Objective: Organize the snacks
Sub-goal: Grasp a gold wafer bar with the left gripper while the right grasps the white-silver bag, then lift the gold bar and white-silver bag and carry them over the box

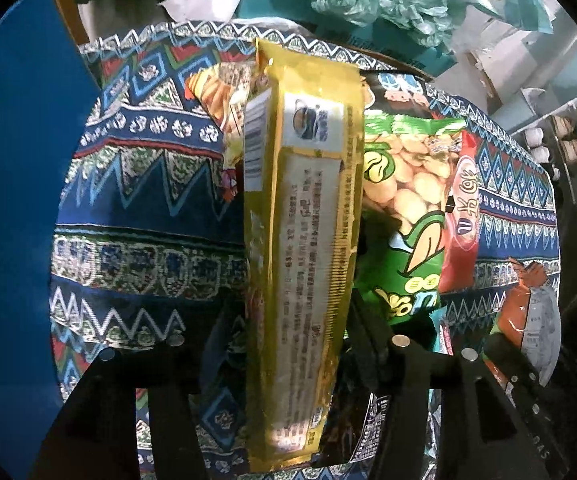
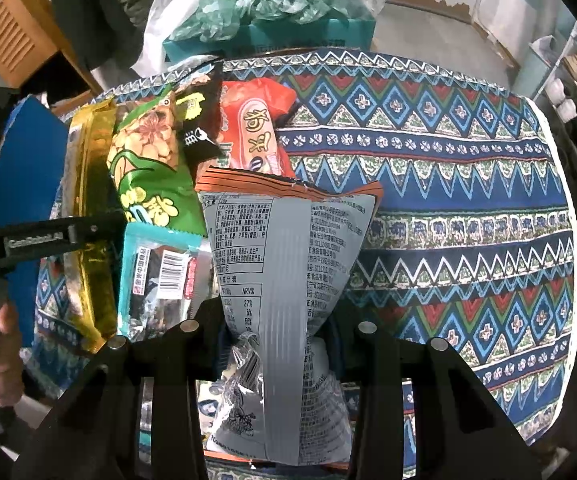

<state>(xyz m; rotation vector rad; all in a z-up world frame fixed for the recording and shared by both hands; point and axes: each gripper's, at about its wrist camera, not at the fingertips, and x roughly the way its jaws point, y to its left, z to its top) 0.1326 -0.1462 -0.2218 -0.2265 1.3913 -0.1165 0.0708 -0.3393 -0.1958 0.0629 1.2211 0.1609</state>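
Gold foil packet (image 1: 300, 216), one, long and narrow, printed back facing up, runs lengthwise between the left gripper (image 1: 288, 344) fingers, which are closed onto its sides near the lower end. It hangs over the patterned tablecloth (image 1: 148, 200).

Right gripper (image 2: 278, 332): fingers pinched in on one grey-backed chip bag (image 2: 288, 260), orange top seam away from the camera, nutrition table visible. Bag waist is squeezed narrow between the pads.

Count of other snacks lying on the cloth, right wrist view:
- one green bean-snack bag (image 2: 148, 168), just beside the gold packet
- one dark brown packet (image 2: 200, 128), behind the green bag
- one orange-red packet (image 2: 256, 132), touching the chip bag's top seam
- one teal-edged packet with barcode (image 2: 160, 276), in front of the green bag

All lie bunched at the left part of the table, edges overlapping.

One blue board (image 1: 12, 200) stands at the table's left edge. One teal box (image 2: 272, 36) with crumpled green tissue sits beyond the far rim.
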